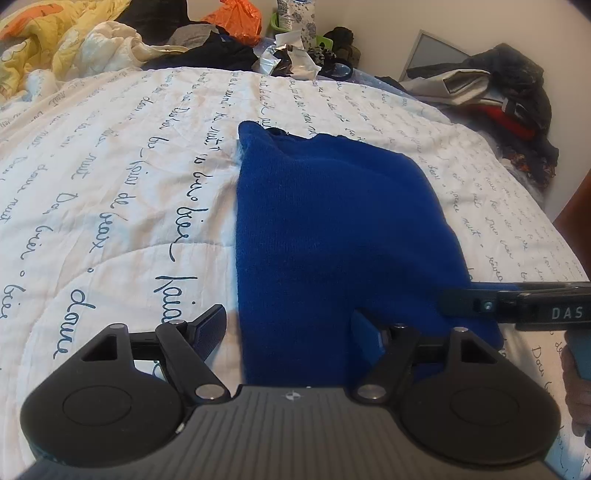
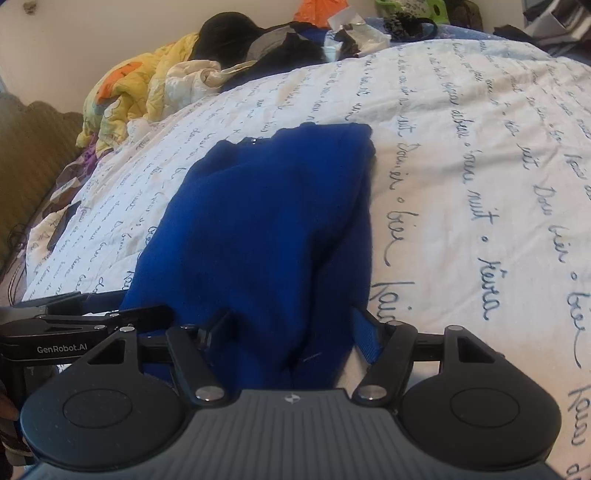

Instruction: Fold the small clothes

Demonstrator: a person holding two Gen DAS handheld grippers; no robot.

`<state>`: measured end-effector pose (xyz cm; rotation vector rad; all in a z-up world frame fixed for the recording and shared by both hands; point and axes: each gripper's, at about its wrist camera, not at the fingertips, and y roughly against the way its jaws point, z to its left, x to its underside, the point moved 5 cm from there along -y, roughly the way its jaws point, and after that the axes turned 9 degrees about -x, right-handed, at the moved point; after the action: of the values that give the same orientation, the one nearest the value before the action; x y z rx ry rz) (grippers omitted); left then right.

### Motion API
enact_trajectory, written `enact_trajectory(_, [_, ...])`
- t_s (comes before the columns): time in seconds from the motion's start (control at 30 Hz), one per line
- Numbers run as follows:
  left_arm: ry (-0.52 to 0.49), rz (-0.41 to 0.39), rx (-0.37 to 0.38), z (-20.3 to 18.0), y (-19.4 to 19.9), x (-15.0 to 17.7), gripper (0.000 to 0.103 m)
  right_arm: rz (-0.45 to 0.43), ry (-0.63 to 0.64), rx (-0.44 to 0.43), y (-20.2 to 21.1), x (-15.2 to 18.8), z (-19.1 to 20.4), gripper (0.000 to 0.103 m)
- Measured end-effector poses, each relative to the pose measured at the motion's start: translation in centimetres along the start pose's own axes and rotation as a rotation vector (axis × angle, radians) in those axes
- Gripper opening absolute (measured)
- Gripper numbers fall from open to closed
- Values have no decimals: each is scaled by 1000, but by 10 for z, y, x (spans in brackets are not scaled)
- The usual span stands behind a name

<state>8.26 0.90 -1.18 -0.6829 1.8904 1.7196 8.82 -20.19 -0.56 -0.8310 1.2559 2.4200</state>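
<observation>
Both the left gripper (image 1: pixel 288 332) and right gripper (image 2: pixel 291 332) sit fingers apart astride the blue sweater's (image 1: pixel 332 221) near hem (thick knit), so each should bite deep before lifting.

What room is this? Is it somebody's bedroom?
Most likely a bedroom. A white quilt with blue handwriting covers a bed, a yellow blanket is bunched at its far end, and a clothes pile sits by the wall.

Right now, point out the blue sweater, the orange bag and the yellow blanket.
blue sweater (image 1: pixel 332 221): left wrist view, middle of the knit body.
orange bag (image 1: pixel 236 18): left wrist view, crinkled front.
yellow blanket (image 2: pixel 122 96): right wrist view, bunched folds.
</observation>
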Motion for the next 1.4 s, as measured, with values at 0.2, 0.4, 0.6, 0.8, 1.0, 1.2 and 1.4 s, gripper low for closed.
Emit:
enact_trajectory(0.2, [-14, -20, -5, -6, 0, 0, 43, -16, -4, -16, 3, 11, 1, 62])
enact_trajectory(0.4, [-9, -77, 42, -3, 46, -9, 10, -25, 16, -118, 23, 7, 18, 16])
enact_trajectory(0.6, [-103, -37, 83, 10, 50, 23, 59, 27, 60, -141, 46, 36, 26, 37])
enact_trajectory(0.8, [93, -70, 71, 34, 7, -38, 90, -81, -189, -172, 29, -10, -32, 63])
enact_trajectory(1.0, [116, 26, 40, 23, -77, -97, 71, -78, -267, -128, -35, -74, -58, 61])
enact_trajectory(1.2, [-175, -275, 24, -17, 2, -75, 11, -142, 74, -156, -10, -62, 11, 18])
enact_trajectory(1.4, [-229, -223, 10, -31, -14, -61, 12, -96, 6, -166, -11, -50, -3, 18])
